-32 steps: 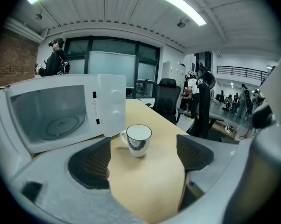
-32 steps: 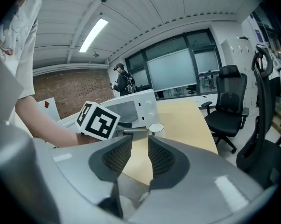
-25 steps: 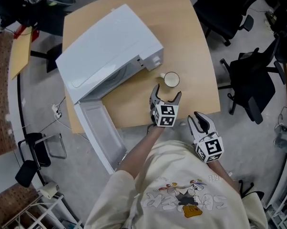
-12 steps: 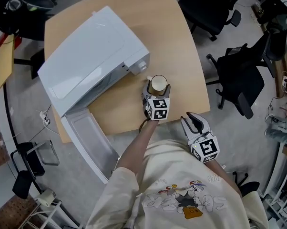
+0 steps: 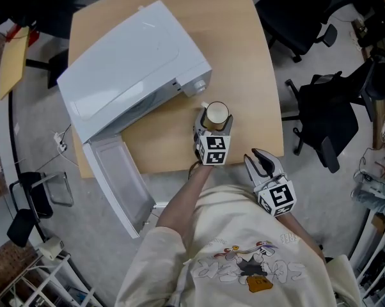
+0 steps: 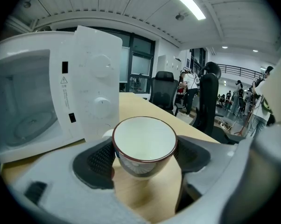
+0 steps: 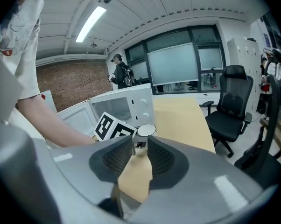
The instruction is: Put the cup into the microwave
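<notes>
Left tongs (image 5: 213,121) moved up around cup (image 5: 216,114) on table (image 5: 243,62), closing, pads flanking it; only left gripper view shows that. Head view: microwave door (image 5: 119,178) open. Right tongs (image 7: 139,146) narrowly apart, empty.

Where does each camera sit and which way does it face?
Head view: on the head, looking down on the tan wooden table; shows torso, left claw, right claw.
Left gripper view: rides left claw, faces red-rimmed white cup between its closing jaws.
Right gripper view: rides right claw, faces white microwave.
All share cup and microwave.
</notes>
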A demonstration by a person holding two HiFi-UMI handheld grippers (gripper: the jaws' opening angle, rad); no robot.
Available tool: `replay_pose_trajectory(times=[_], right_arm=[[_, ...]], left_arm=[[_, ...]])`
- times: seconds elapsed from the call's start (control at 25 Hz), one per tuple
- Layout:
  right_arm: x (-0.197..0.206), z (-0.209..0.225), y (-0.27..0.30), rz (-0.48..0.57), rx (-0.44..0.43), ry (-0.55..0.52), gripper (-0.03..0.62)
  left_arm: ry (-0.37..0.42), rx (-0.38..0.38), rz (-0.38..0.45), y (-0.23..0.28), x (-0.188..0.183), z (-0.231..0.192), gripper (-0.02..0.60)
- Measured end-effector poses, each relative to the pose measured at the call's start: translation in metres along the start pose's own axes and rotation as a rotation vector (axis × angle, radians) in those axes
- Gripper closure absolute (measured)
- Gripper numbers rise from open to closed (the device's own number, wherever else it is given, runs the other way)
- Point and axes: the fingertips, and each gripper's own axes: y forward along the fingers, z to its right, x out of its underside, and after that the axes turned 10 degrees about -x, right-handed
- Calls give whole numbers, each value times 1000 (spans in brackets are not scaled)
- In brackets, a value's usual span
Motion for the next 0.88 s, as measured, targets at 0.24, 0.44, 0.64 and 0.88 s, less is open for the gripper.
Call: replay_pose_trajectory(times=[0.24,0.44,0.64,0.88], right_arm=[[-11,-3,18,-2,-91,-45,485],[-19,-10,42,0,-170,-74,487],[-38,-32,70,21,-240,-96,500],[-56,-53,97,36,-290,-126,503]], left_arm=[[-96,-110,34,-36,-10,-39,195],[-150,-269,27,-66,-3,-99,195],[-245,-419,46,-98,-5,-181,195],[-333,-567,84,-117,-20,-276,195]])
